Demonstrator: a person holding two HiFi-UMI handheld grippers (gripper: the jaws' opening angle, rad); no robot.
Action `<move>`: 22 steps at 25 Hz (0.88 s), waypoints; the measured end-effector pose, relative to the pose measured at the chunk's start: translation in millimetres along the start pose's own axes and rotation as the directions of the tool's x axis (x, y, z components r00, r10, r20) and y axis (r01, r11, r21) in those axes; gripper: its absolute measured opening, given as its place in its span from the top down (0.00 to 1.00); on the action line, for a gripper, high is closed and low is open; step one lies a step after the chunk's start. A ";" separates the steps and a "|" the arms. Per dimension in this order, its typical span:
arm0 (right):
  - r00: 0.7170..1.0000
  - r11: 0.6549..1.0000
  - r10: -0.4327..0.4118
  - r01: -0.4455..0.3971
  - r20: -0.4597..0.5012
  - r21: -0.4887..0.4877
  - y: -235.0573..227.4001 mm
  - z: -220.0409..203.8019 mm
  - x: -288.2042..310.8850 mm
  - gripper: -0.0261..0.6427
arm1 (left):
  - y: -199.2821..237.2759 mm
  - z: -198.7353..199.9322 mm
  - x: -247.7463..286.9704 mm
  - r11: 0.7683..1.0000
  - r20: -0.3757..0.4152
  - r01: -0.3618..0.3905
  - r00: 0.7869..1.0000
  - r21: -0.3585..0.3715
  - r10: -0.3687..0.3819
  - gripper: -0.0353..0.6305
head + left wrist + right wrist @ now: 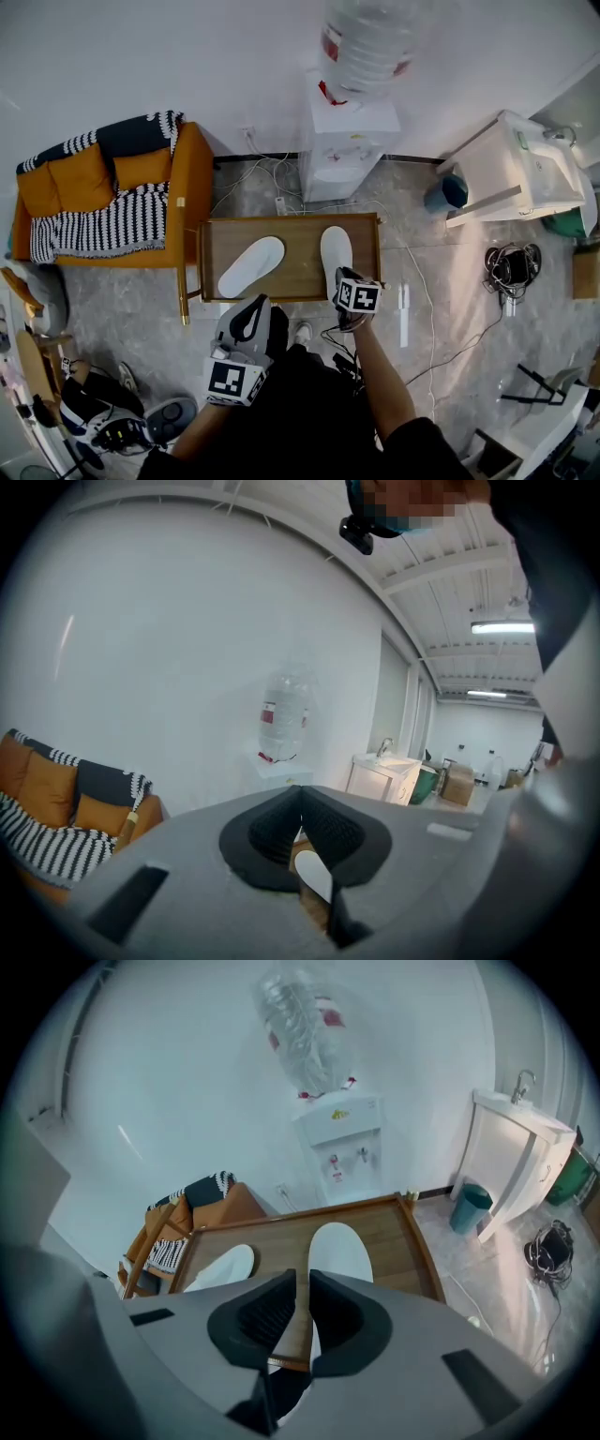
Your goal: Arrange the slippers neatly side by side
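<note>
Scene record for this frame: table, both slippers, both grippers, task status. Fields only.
table: wooden, holds both slippers
left slipper: white, slanted, far end leans right
right slipper: white, straight, apart from the left one
left gripper: shut, empty, short of the table
right gripper: jaws slightly apart, empty, over right slipper's near end
status: pair not parallel yet

Soft, even light is filling the room, casting faint shadows. Ceiling lamps point(502, 627) are glaring far right. Edges are bending strongly; dark corners are ringing both gripper views.
</note>
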State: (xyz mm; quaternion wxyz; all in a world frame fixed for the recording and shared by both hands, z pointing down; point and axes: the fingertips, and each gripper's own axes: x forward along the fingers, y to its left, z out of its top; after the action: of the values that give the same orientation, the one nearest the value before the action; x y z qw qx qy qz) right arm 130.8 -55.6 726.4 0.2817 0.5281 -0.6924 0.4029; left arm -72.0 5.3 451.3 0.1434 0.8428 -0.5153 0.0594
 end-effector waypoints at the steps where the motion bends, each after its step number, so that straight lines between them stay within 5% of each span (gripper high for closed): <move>1: 1.000 1.000 0.005 -0.004 0.030 -0.021 4.1 3.5 -7.6 0.89 | -2.8 -0.4 -2.5 1.000 0.002 -0.002 1.000 0.003 0.002 0.93; 12: 0.954 0.982 0.106 -0.056 0.281 -0.183 52.1 15.2 -108.5 0.94 | -41.4 -9.3 -46.0 0.998 0.037 -0.055 0.998 0.022 0.054 0.93; 22: 0.911 0.959 0.230 -0.152 0.342 -0.240 90.8 -2.2 -169.0 0.94 | -51.5 -37.1 -66.8 0.989 -0.019 -0.114 0.993 0.091 0.117 0.93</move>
State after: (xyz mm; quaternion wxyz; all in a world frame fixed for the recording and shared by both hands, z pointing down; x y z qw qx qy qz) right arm 91.6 42.2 566.1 0.1605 0.4909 -0.8195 0.2484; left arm -55.6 95.5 460.8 0.1080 0.8164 -0.5583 0.1009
